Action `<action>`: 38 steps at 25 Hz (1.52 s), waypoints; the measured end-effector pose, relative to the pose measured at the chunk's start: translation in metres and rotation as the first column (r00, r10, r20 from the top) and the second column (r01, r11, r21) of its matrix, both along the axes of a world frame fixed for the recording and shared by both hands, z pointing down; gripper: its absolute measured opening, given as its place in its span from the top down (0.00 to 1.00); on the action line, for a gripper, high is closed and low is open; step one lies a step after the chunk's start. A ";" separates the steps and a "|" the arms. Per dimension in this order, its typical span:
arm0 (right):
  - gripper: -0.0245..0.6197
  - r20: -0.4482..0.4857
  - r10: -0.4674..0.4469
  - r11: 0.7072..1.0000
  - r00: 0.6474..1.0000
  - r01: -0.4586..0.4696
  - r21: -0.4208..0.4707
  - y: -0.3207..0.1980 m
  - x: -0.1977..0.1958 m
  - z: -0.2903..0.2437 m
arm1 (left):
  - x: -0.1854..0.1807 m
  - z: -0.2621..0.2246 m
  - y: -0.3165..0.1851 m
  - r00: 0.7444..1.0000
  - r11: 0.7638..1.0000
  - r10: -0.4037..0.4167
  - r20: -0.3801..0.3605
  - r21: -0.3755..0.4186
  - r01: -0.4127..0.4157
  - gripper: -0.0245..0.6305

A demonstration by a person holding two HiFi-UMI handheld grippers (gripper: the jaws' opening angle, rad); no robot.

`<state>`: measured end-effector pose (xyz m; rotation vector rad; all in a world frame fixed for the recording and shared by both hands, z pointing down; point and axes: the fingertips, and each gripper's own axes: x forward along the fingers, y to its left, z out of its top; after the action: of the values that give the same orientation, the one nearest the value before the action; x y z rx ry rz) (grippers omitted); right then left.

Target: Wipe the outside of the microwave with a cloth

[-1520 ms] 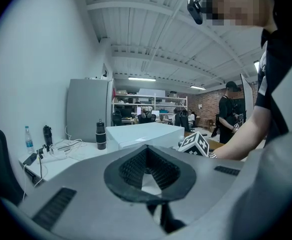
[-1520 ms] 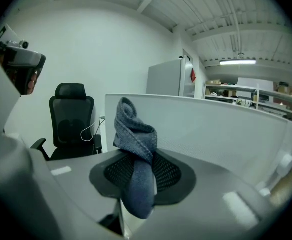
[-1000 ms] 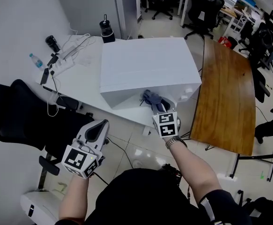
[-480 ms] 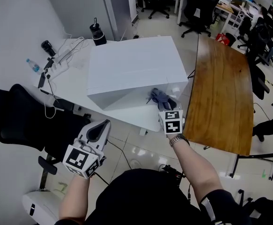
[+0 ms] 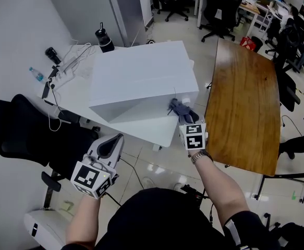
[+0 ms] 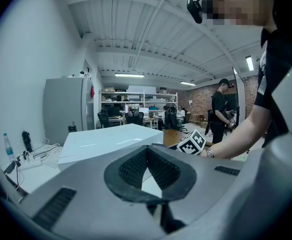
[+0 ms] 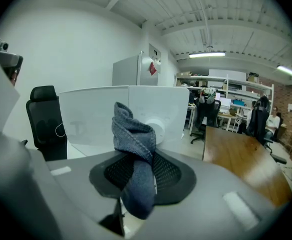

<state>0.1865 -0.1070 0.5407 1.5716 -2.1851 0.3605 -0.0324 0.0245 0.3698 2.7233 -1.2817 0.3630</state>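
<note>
On the white desk, microwave seemingly touches grey cloth pinched by right tool; left tool closed.

An open-plan office: swivel chairs, wooden desk, storage shelving.

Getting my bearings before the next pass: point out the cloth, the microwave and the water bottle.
cloth [image 7: 134, 151], right gripper view, on its bunched grey middle.
microwave [image 5: 141, 71], head view, on its flat white top.
water bottle [image 5: 37, 73], head view, on its clear body.

Wooden table, black office chairs.
</note>
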 end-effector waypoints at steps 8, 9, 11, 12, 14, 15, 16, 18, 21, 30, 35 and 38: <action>0.80 0.005 -0.001 1.000 1.000 0.001 -0.008 0.004 0.029 -0.001 | 0.023 -0.001 0.009 1.000 1.000 -0.023 -0.003 -0.002 0.023 0.96; 0.80 0.007 0.000 1.000 1.000 0.000 -0.010 0.004 0.033 -0.002 | 0.026 -0.002 0.011 1.000 1.000 -0.025 -0.003 -0.003 0.025 0.96; 0.80 0.008 0.004 1.000 1.000 -0.004 -0.008 0.005 0.041 -0.006 | 0.031 -0.003 0.014 1.000 1.000 -0.029 -0.003 -0.003 0.029 0.96; 0.80 0.007 0.006 1.000 1.000 -0.006 -0.005 0.005 0.045 -0.008 | 0.034 -0.003 0.017 0.999 0.999 -0.032 -0.003 -0.003 0.032 0.96; 0.80 0.005 0.010 1.000 1.000 -0.010 0.002 0.007 0.054 -0.011 | 0.040 -0.002 0.022 0.999 0.999 -0.035 -0.004 -0.003 0.035 0.96; 0.80 0.004 0.010 1.000 1.000 -0.010 0.005 0.009 0.057 -0.012 | 0.042 -0.002 0.025 0.999 0.999 -0.037 -0.004 -0.003 0.037 0.96; 0.80 0.006 0.010 1.000 1.000 -0.010 0.007 0.011 0.060 -0.014 | 0.045 -0.002 0.028 0.999 0.999 -0.040 -0.005 -0.002 0.040 0.96; 0.80 0.009 0.006 1.000 1.000 -0.006 0.016 0.016 0.064 -0.020 | 0.050 -0.004 0.034 0.999 0.999 -0.044 -0.008 0.000 0.044 0.96; 0.80 0.017 -0.008 0.999 1.000 0.007 0.034 0.024 0.068 -0.031 | 0.056 -0.005 0.044 0.999 0.999 -0.048 -0.009 0.009 0.048 0.96; 0.80 0.064 -0.125 0.987 0.990 0.118 0.110 0.069 0.049 -0.084 | 0.072 -0.011 0.070 0.998 0.998 -0.052 -0.019 0.034 0.052 0.96; 0.80 0.095 -0.224 0.963 0.970 0.205 0.177 0.102 0.024 -0.125 | 0.076 -0.014 0.082 0.997 0.997 -0.064 -0.035 0.043 0.065 0.96; 0.80 0.113 -0.279 0.943 0.954 0.250 0.220 0.123 0.011 -0.149 | 0.079 -0.016 0.087 0.997 0.996 -0.066 -0.044 0.048 0.068 0.96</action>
<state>0.1976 0.0161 0.3912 1.3591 -2.5769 0.1734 0.0466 0.1119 0.3536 2.7044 -1.3855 0.2691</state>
